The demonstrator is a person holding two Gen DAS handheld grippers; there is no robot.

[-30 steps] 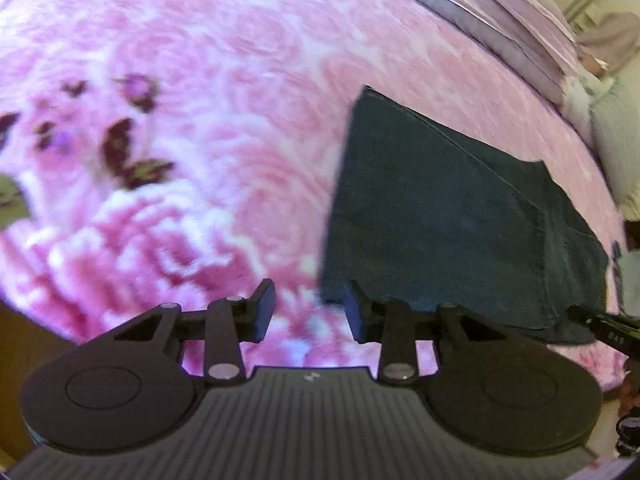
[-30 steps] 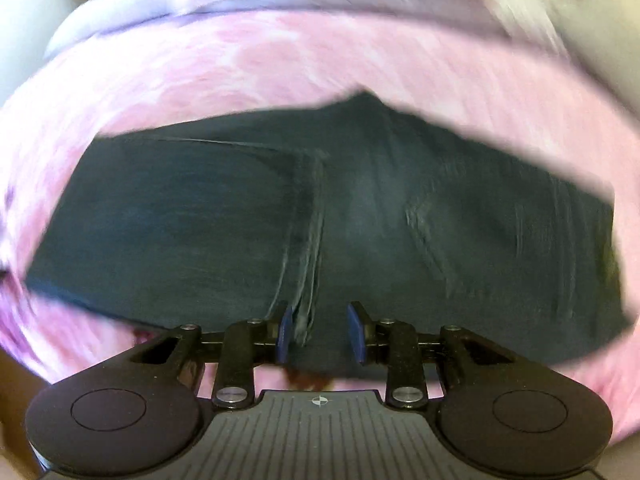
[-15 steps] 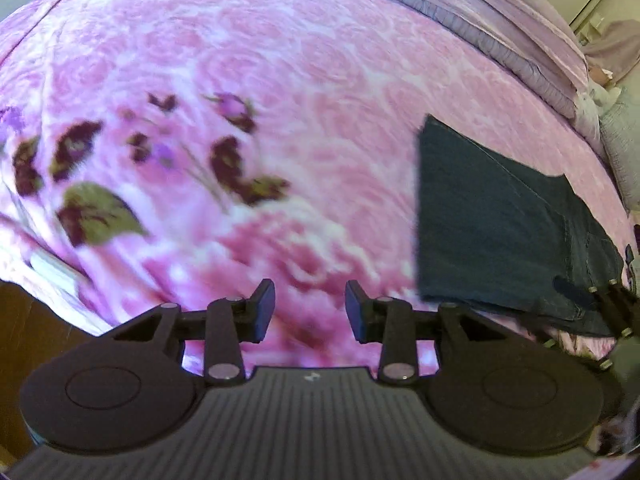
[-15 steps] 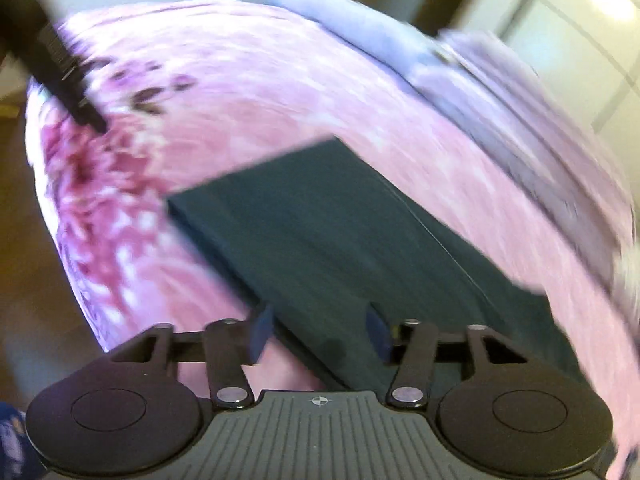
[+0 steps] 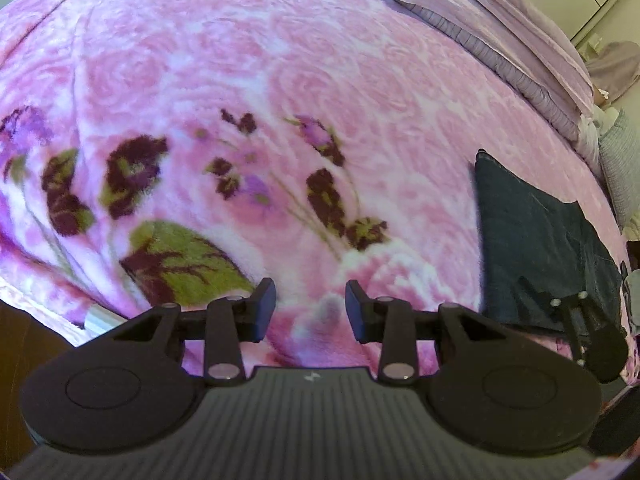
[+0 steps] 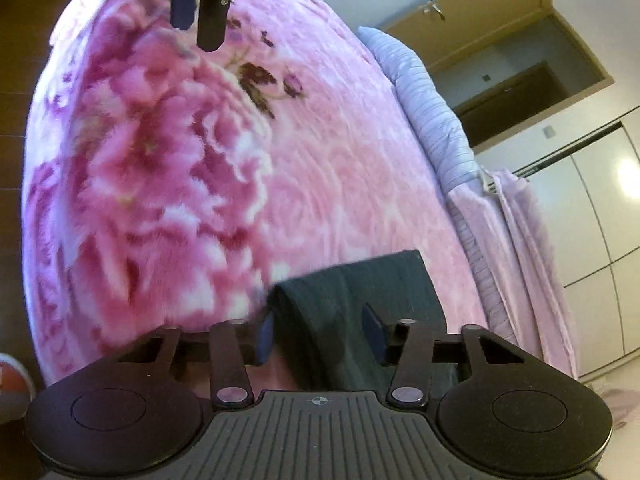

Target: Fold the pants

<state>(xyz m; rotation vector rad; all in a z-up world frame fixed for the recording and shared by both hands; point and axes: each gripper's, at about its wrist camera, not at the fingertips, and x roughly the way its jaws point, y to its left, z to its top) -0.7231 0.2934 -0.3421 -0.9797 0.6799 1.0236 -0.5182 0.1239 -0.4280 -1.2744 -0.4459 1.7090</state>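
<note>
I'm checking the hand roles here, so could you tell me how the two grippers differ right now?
The left gripper has only the pink blanket showing between its jaws; the right gripper straddles the folded dark pants. The right's jaws have just been closing, pads not visibly pressing cloth. Both stand partly open.

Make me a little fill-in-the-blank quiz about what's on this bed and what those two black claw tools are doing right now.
1. The folded pants are dark ____.
2. The blanket under them is mostly ____ with flowers.
3. Nothing but blanket lies between the fingers of the ____ gripper.
4. The right gripper has its fingers on either side of the ____.

Missing words: blue; pink; left; pants
</note>
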